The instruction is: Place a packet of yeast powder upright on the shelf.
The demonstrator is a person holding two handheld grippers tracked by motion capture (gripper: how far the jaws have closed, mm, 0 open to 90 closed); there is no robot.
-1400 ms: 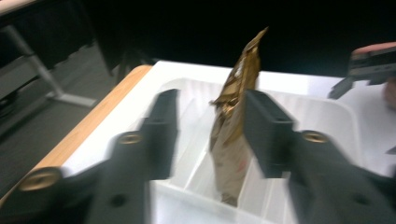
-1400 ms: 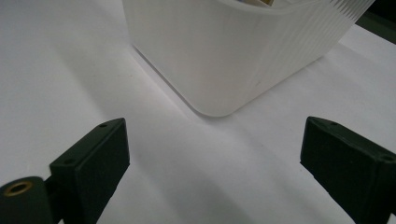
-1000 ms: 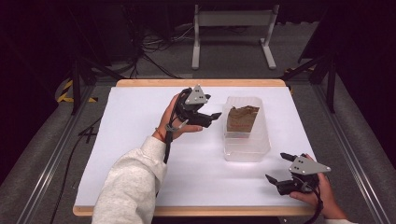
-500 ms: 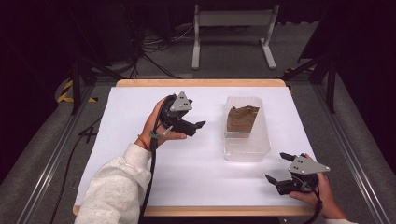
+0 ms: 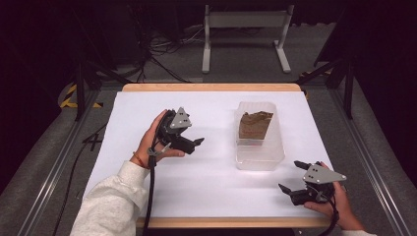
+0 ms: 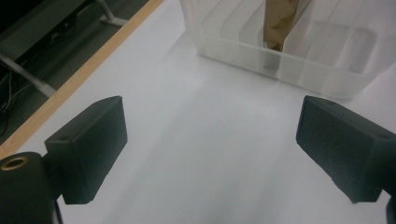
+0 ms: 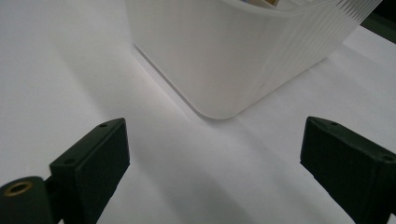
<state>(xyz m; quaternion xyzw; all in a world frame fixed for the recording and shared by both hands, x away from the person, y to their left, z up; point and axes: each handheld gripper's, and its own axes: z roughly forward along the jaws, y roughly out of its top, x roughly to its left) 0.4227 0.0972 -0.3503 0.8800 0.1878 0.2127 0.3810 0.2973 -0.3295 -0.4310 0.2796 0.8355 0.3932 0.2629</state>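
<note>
Right gripper view: we see our right gripper (image 7: 212,163) with its jaws spread wide and nothing between them; the rounded near corner of the clear plastic bin (image 7: 243,51) stands just ahead, apart from the pads.
Right gripper on the table: in the high view our right gripper (image 5: 294,176) rests by the near edge, close to the bin's near right corner, so we judge it the nearer hand.
Left gripper: in the high view our left gripper (image 5: 198,142) is held left of the bin, well apart from it, jaws pointing toward it.
Left jaws: they have just been opening and now stand wide, with only the white table sheet (image 6: 187,154) between them.
Bin: its long axis runs from near to far on the table (image 5: 211,196).
Brown piece: the brown piece (image 5: 254,125) stands in the far half of the bin, leaning on the wall; in the left gripper view the brown piece (image 6: 279,25) lies straight ahead, behind the bin's long side wall (image 6: 261,56).
Next move, as we judge: a reach must come over the rim, from above.
</note>
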